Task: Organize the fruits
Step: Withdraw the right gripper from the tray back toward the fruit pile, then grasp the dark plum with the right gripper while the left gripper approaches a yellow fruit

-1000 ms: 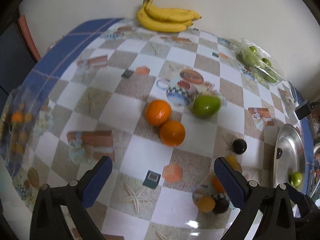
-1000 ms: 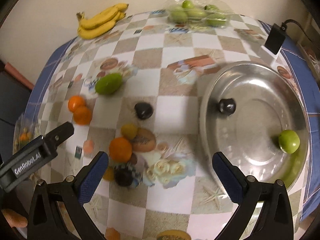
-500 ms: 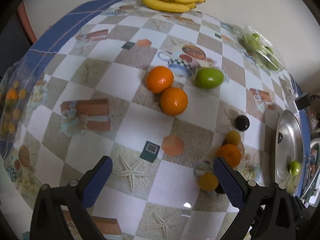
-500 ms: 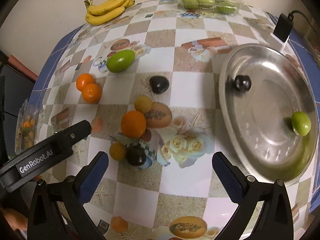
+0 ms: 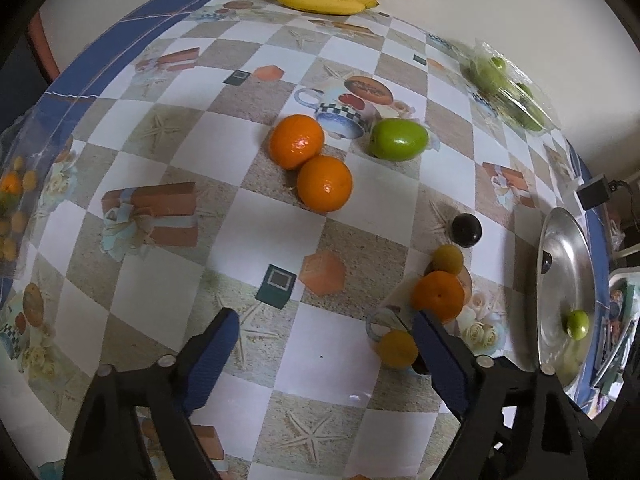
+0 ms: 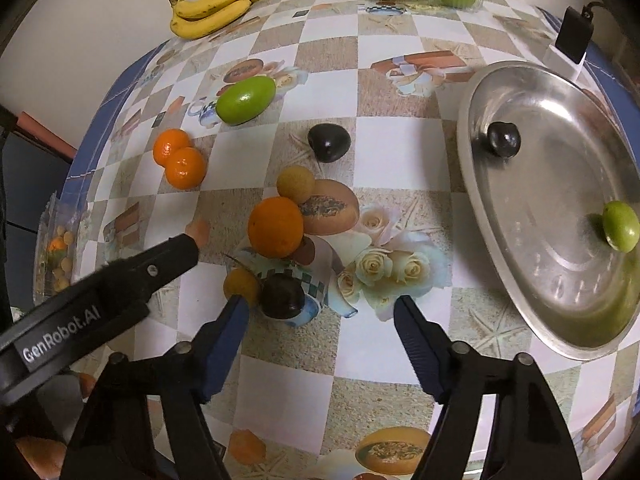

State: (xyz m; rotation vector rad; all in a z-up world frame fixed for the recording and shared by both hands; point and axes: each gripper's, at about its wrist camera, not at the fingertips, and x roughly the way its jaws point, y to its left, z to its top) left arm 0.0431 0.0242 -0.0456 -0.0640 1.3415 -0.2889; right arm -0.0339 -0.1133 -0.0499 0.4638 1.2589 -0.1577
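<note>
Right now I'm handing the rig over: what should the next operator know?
Left tool: open, holding nothing, jaws just been closing.
Right tool: open, holding nothing, jaws just been closing, near the dark plum.
Done: metal tray holds one dark fruit and one small green fruit.
Left: two oranges, green mango, the loose cluster around the big orange, bananas.
</note>
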